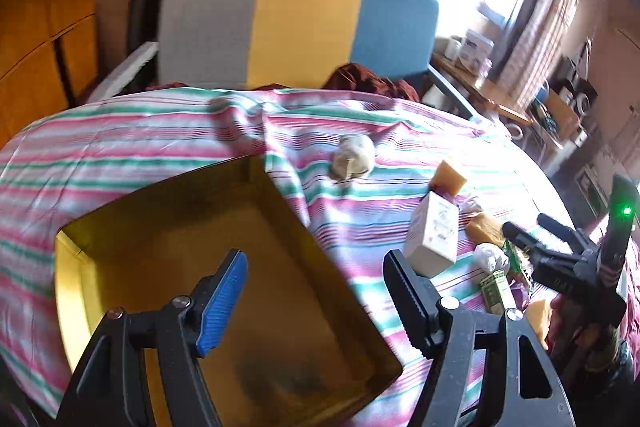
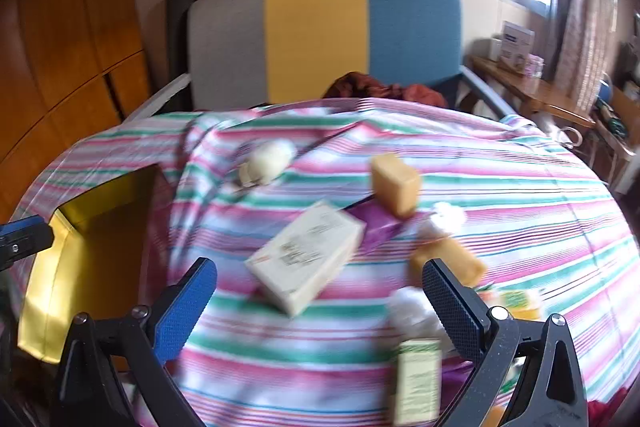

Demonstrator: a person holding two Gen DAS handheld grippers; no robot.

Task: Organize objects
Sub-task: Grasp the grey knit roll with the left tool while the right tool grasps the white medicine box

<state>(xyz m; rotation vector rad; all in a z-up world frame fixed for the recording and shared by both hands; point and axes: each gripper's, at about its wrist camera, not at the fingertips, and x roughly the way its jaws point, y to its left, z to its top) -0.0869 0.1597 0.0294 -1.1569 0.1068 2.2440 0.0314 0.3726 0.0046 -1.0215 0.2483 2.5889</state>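
Right now your left gripper hangs spread wide above the yellow box, holding nothing, your right gripper gapes too, the white carton lying on the striped cloth just beyond its fingertips.

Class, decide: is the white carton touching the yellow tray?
Apart. The right wrist view shows striped cloth between the white carton and the yellow tray.

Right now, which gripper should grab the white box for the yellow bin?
Right. The right gripper is open with the white box lying just ahead between its fingers. The left gripper, also open, hangs over the yellow bin, the box off to its side.
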